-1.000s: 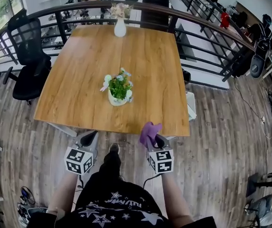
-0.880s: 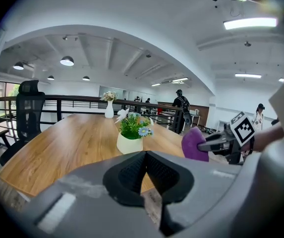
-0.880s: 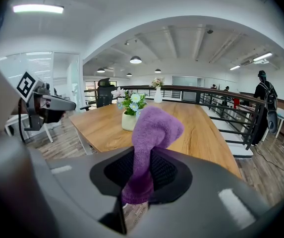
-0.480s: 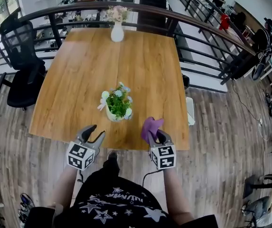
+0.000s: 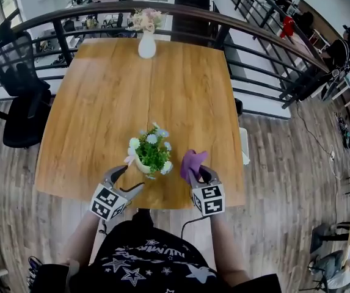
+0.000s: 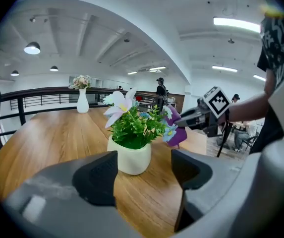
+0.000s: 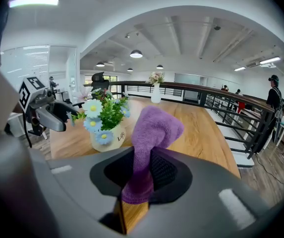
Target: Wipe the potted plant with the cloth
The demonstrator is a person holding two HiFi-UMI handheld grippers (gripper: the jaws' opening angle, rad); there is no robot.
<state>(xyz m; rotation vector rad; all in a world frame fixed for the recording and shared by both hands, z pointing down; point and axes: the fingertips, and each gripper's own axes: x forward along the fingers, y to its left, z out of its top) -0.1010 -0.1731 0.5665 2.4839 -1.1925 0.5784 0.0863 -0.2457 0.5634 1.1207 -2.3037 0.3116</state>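
Note:
A small potted plant (image 5: 149, 156) with green leaves and pale flowers stands in a cream pot (image 6: 129, 155) near the wooden table's (image 5: 101, 102) front edge. My left gripper (image 5: 126, 180) sits just left of and in front of it; its jaws have just been opening and stand open with nothing between them. Just right of the plant, my right gripper (image 5: 196, 174) is shut on a purple cloth (image 5: 192, 162). That cloth (image 7: 149, 138) sticks up between the pads, next to the potted plant (image 7: 103, 119).
A white vase of flowers (image 5: 146, 38) stands at the table's far edge. A black office chair (image 5: 16, 96) is at the left. A dark railing (image 5: 254, 47) runs behind and to the right. People sit at the far right.
Both grippers have moved forward over the table's front edge to either side of the plant. The left jaws went from shut to open. The cloth stays in the right gripper.

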